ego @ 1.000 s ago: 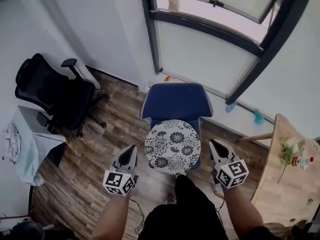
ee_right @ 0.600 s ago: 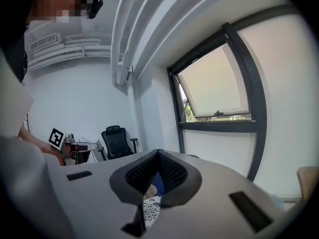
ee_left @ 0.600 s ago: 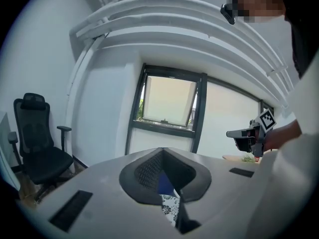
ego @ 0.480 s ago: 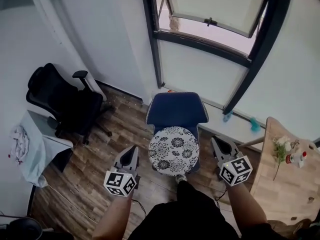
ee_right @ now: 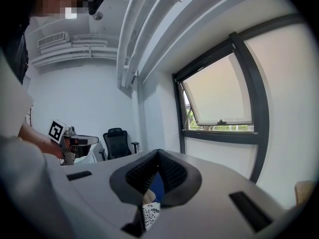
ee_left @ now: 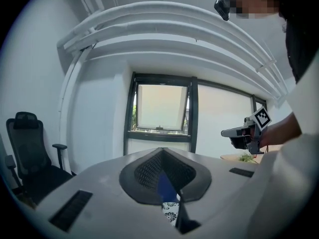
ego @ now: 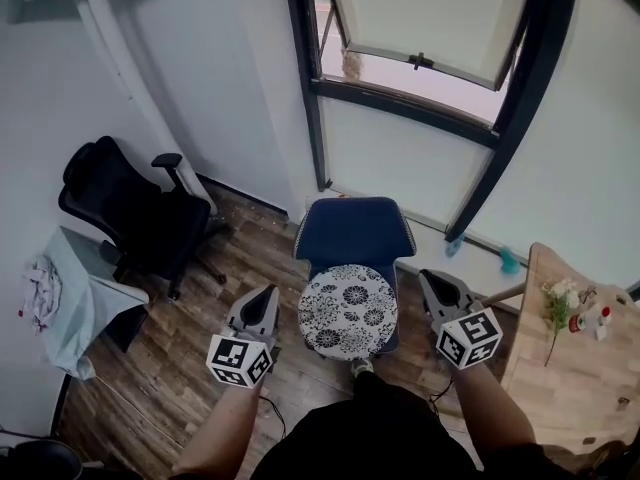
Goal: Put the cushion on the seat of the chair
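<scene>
A round white cushion (ego: 348,311) with a black flower print lies on the seat of the blue chair (ego: 355,226) under the window. My left gripper (ego: 267,296) hangs to the cushion's left, clear of it, with its jaws shut and nothing in them. My right gripper (ego: 431,280) hangs to the cushion's right, also shut and holding nothing. In the left gripper view the closed left gripper (ee_left: 161,154) leaves a slit that shows the blue chair (ee_left: 165,187) and the cushion (ee_left: 171,212). The right gripper view shows the closed right gripper (ee_right: 158,156) with the cushion (ee_right: 151,213) below.
A black office chair (ego: 130,213) stands at the left wall beside a small table (ego: 75,303) with a cloth on it. A wooden table (ego: 560,378) with flowers is at the right. The tilted window (ego: 430,18) is behind the blue chair. The floor is wood.
Both grippers have lifted up and away from the cushion, which stays on the seat. The chair looks smaller and farther as the view rose.
</scene>
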Available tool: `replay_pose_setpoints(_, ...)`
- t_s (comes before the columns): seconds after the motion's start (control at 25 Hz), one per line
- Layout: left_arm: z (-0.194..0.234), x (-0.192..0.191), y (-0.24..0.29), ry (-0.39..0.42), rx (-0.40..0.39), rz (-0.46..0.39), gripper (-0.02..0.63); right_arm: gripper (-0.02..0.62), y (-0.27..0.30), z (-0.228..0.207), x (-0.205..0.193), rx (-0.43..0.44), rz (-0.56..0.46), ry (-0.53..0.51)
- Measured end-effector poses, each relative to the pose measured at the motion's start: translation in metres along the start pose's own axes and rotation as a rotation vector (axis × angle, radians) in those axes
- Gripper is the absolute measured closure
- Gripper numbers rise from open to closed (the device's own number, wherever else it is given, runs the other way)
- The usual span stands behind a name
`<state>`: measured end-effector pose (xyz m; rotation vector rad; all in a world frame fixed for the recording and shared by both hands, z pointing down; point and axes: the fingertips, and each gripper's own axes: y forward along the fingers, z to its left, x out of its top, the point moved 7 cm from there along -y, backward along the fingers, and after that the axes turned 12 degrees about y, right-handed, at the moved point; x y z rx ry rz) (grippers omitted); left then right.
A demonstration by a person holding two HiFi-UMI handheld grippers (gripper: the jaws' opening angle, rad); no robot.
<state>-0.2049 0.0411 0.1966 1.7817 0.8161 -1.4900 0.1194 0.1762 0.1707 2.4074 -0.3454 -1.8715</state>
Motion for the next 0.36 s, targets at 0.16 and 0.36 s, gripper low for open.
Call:
replay_pose_setpoints(0.16, -0.003, 0.012, 0.006, 0.017, -0.019, -0.018, 0.601, 0.571, -0.002, 0.000, 0.007, -0.003, -0.023, 0.006)
replay_pose_setpoints(0.36, 0.000, 0.028, 0.005, 0.042, -0.008, -0.048, 0.601, 0.571, -0.002, 0.007, 0.012, 0.018, -0.038, -0.003)
